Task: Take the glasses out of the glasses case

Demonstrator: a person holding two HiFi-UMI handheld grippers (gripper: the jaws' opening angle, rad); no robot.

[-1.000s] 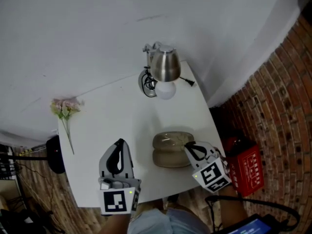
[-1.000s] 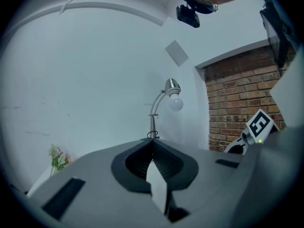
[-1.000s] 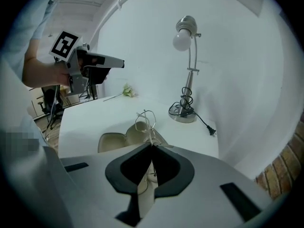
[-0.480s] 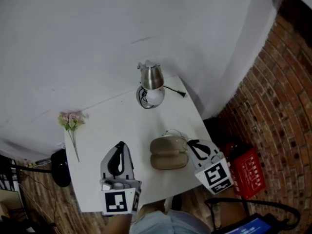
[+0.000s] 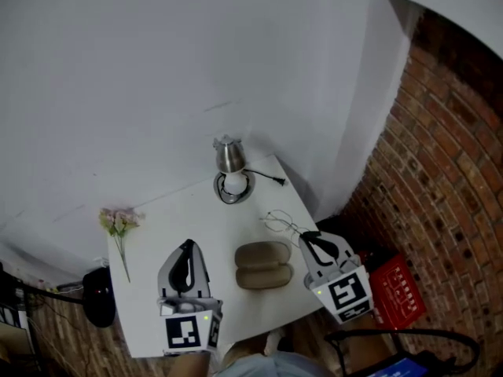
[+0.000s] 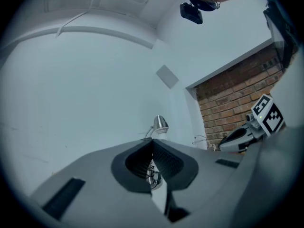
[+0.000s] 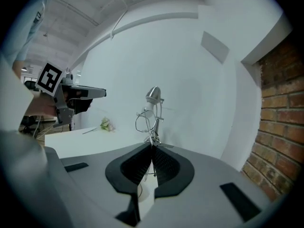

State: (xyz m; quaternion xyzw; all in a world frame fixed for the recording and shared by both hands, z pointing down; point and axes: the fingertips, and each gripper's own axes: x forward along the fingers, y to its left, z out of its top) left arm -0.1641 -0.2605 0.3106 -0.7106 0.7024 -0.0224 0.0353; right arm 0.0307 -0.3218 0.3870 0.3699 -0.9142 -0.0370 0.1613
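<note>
The tan glasses case (image 5: 263,265) lies on the white table (image 5: 173,218), showing two rounded halves. My right gripper (image 5: 306,238) is raised just right of the case and shut on the thin wire-framed glasses (image 5: 278,222), which hang clear of the case. In the right gripper view the glasses (image 7: 147,120) stick up from the closed jaws of that gripper (image 7: 152,146). My left gripper (image 5: 187,247) hovers left of the case, its jaws together with nothing in them. In the left gripper view the left gripper (image 6: 152,142) points toward the lamp, and the right gripper (image 6: 243,136) shows at the right.
A silver desk lamp (image 5: 229,160) with a coiled cord stands at the table's far edge. A pink flower sprig (image 5: 118,224) lies at the left. A brick wall (image 5: 440,179) and a red crate (image 5: 399,291) are to the right, a dark stool (image 5: 97,296) to the left.
Both grippers have risen. The right one has lifted the glasses up and away from the case. The head camera has pulled back, so the table looks smaller.
</note>
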